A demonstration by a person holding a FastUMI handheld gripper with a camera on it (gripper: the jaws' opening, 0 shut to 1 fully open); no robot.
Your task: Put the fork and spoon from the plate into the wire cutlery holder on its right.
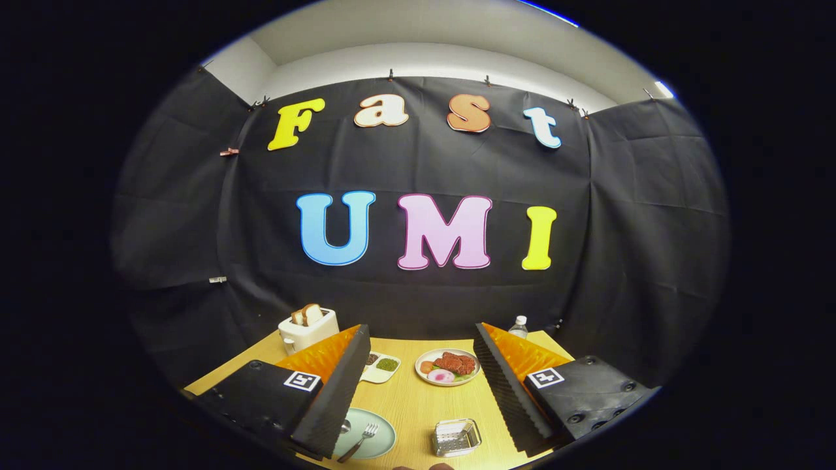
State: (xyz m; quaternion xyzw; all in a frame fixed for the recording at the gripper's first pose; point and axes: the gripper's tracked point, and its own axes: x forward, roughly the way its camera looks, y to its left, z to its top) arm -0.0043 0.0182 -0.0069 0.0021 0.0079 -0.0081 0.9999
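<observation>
Hovering above the surface (418, 398), we have the tool (418, 385) spread wide and holding nothing. The fork (360, 441) lies on the plate (382, 445) at lower left; the spoon's bowl (345, 427) peeks beside it. Nothing is picked yet, so next we dip toward the fork, then carry it right to the wire holder (456, 437).

Wooden counter (411, 398) set with dishes.
On it: a plate (375, 444), a wire cutlery holder (456, 437), a plate of food (448, 367), a small divided dish (381, 367), a toaster (307, 328), a bottle (518, 326).
</observation>
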